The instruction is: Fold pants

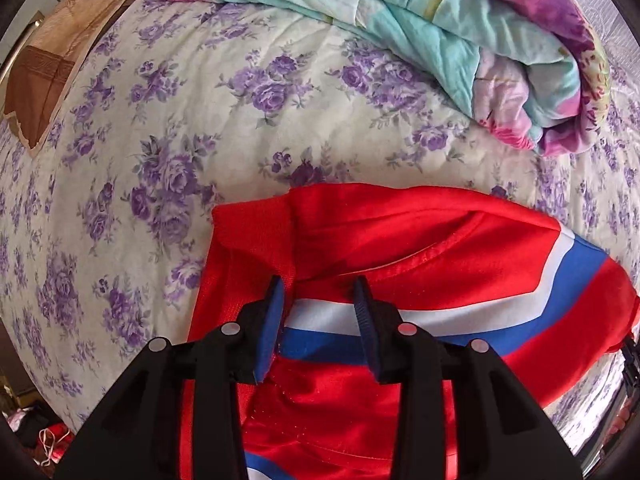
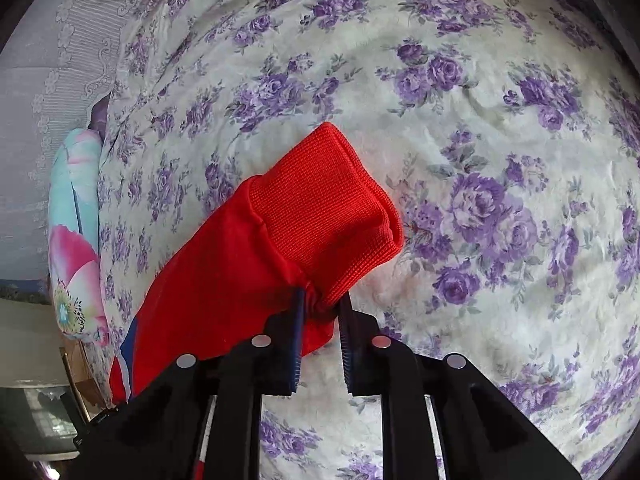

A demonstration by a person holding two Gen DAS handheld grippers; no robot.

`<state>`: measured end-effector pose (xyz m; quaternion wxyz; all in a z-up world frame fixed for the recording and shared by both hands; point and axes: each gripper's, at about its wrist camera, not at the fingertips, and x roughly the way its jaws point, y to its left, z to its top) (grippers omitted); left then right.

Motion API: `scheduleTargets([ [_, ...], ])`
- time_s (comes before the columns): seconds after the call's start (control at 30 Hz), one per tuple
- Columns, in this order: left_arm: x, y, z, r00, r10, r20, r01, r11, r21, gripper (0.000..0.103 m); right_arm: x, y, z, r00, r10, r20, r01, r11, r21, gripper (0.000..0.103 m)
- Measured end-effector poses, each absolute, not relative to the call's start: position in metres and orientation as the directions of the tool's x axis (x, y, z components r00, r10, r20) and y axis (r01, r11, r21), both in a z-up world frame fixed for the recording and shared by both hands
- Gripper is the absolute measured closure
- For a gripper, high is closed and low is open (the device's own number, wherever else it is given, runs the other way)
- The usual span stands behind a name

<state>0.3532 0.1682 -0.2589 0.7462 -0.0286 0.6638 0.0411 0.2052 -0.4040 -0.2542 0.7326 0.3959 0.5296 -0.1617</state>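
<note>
While the pants [image 1: 400, 248] run partly under the left gripper [image 1: 320, 292], fingers apart over red cloth with white-blue stripes, right gripper [image 2: 322, 300] pinching the ribbed cuff [image 2: 324, 208] above the floral bed [image 2: 500, 160].

No legible text, label, brand, number or sign appears in either of my two wrist views.

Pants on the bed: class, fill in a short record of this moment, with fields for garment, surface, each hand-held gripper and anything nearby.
garment: red pants with white and blue stripes
surface: bedsheet with purple flowers
left hand-held gripper: open, above the pants, holding nothing
right hand-held gripper: pinching bunched fabric beside the ribbed cuff
nearby: folded floral quilt beyond the pants
</note>
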Motion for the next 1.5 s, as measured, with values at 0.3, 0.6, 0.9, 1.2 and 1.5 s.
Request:
scheduleTargets([
  [0.3, 0.341, 0.147, -0.262, 0.135, 0.091, -0.987, -0.046, 0.995, 0.086, 0.066, 0.165, -0.405, -0.269, 0.303, 0.115, -0.946, 0.681, 0.669, 0.299, 0.086],
  [0.6, 0.326, 0.135, -0.231, 0.103, 0.083, -0.991, 0.025, 0.996, 0.086, 0.061, 0.148, -0.375, -0.199, 0.318, -0.002, -0.948, 0.573, 0.797, 0.191, 0.046],
  [0.9, 0.294, 0.193, -0.168, 0.225, 0.132, -0.965, 0.099, 0.982, 0.158, 0.026, 0.058, -0.294, -0.147, 0.406, 0.117, -0.906, 0.377, 0.882, 0.283, 0.035],
  [1.2, 0.351, 0.192, -0.186, 0.204, -0.013, -0.979, 0.342, 0.938, 0.059, 0.024, 0.082, -0.236, -0.143, 0.419, 0.242, -0.875, 0.234, 0.902, 0.362, 0.035],
  [1.5, 0.399, 0.157, -0.236, 0.111, -0.093, -0.989, 0.559, 0.829, -0.016, 0.024, 0.148, -0.195, -0.151, 0.341, 0.246, -0.907, 0.135, 0.942, 0.306, 0.035],
])
